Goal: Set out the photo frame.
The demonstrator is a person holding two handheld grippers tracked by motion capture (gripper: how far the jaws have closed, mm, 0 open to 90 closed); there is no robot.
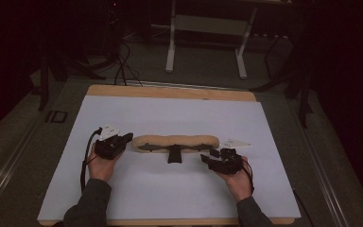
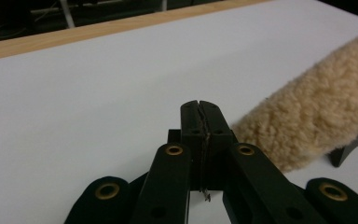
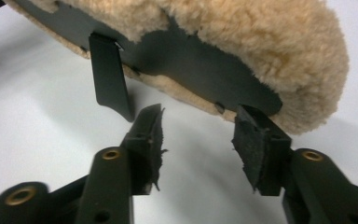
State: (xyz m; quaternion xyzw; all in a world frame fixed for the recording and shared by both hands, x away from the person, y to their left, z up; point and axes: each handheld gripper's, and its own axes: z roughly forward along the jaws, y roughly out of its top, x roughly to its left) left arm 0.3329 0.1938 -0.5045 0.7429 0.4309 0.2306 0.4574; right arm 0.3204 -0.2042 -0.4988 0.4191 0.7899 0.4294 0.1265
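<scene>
Dim workroom: dark floor, a pale frame stand (image 1: 208, 35) beyond the far edge of the counter (image 1: 170, 92), cables on the floor at the far left.

Surface: wooden counter, covered almost to its edges by a white sheet (image 1: 170, 189).

Item 1: long fleece-covered pad (image 1: 176, 141), tan and woolly, lying lengthwise across the middle of the sheet, parallel to the far edge. A flat dark plate (image 3: 200, 65) runs along its side nearest the person. A short black tab (image 1: 174, 155) sticks out from the pad's middle toward the near edge.

Item 2: left gripper (image 1: 123, 140), held in the person's left hand (image 1: 100, 165), at the pad's left end. In the left gripper view the two jaws are pressed flat together with nothing between them, their tips resting just beside the fleece end; whether they touch it cannot be told. A grey plate sits on top of this gripper and a cable trails back along the sleeve.

Item 3: right gripper (image 3: 200, 133), held in the person's right hand (image 1: 238, 182), at the pad's right end. Jaws stand moderately apart, not gripping. In the right gripper view one jaw tip lies at the pad's lower edge by the dark plate; the other is clear of it, near the black tab. The pads' facing looks frayed.

Item 4: small white wedge-shaped piece (image 1: 236, 142) on the sheet, just beyond the right gripper.
</scene>
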